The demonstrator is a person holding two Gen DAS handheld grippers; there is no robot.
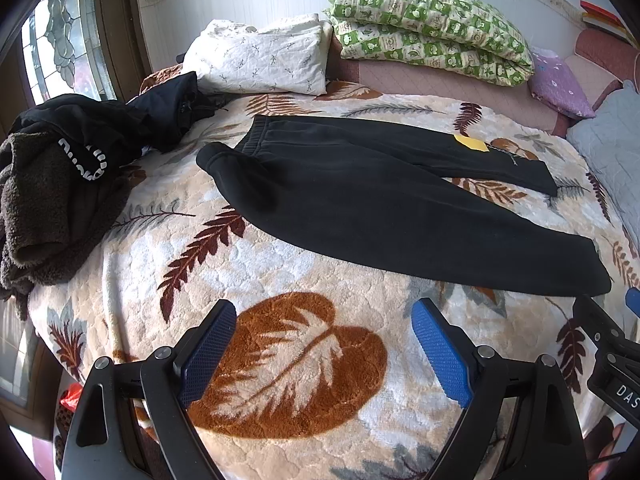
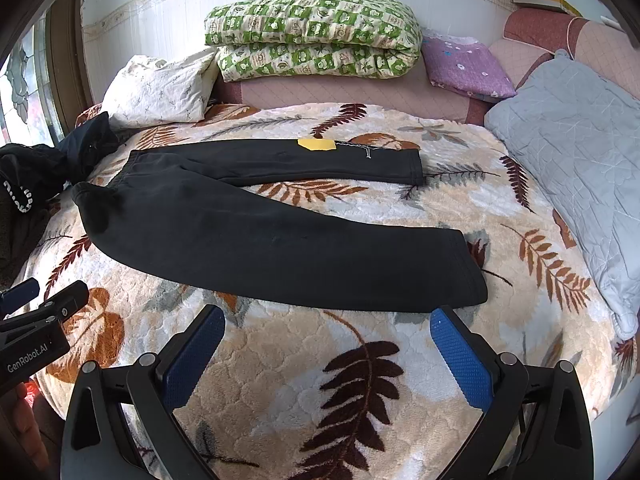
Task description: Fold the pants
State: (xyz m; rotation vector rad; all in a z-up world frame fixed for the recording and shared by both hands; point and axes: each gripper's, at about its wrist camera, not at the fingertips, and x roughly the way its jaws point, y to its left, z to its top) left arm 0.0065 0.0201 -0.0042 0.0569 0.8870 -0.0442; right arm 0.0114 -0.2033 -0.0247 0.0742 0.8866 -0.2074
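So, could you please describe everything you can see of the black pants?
The black pants look like thick, soft fleece joggers with a gathered elastic waistband at the left and cuffed hems at the right. They lie flat and unfolded on the leaf-patterned blanket, legs spread in a V, the near leg wider. A yellow tag sits on the far leg. Only the blanket touches them; neither gripper does.

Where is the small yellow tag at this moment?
In both wrist views the small yellow tag lies on the far leg of the black pants, toward its cuff, on the leaf-patterned blanket.
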